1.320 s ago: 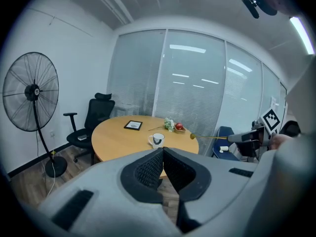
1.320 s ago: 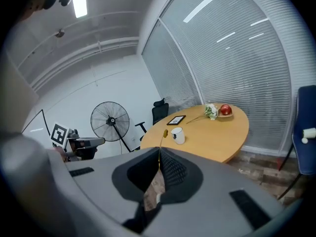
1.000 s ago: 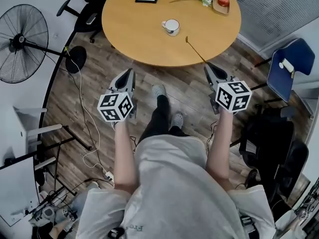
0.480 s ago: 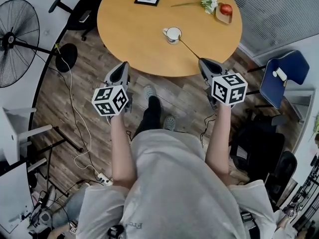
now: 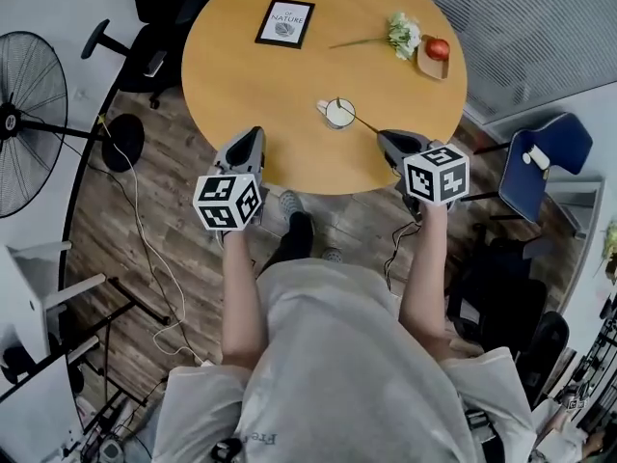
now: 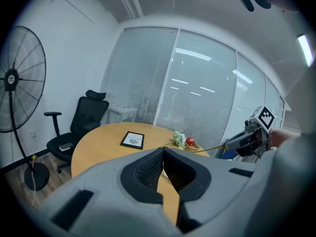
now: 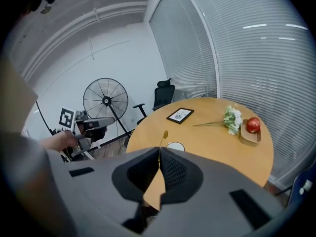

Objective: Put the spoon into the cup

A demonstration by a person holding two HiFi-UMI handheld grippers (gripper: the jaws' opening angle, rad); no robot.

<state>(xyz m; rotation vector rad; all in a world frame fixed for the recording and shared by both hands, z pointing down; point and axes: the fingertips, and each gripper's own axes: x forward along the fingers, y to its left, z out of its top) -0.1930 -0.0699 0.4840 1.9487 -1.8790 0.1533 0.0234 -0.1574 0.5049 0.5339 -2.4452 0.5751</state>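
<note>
Desk (image 5: 251, 95): round, pale wood. The cup stands near my edge of it. A framed print (image 5: 285, 22), a flower sprig (image 5: 395, 32) and an apple (image 5: 438, 48) on a small dish lie well apart on the far side.

Left hand-held gripper (image 5: 255, 135): hovers over the near rim of the desk, left of the cup. Its jaws are together with nothing between them.

Right hand-held gripper (image 5: 383, 136): just right of the cup, jaws clamped on the tail end of the spoon's handle.

Cup (image 5: 338, 113): small and white, upright with its mouth open, handle to its left in the head view. I judge it light and likely ceramic, so a knock from the side could shift or tip it.

Spoon (image 5: 363, 123): thin, gold and long-handled. It runs from my right jaws up to the cup, with the bowl end over the cup's mouth. I cannot tell whether it has dipped below the rim.

Spoon, handling: I judge it stiff, very light and slick metal. With so narrow a stem it can swivel between the pads.

Spoon, hold: a pinch near the tail, as now, leaves the whole length free to go in. A firm squeeze should stop it from swinging.
</note>
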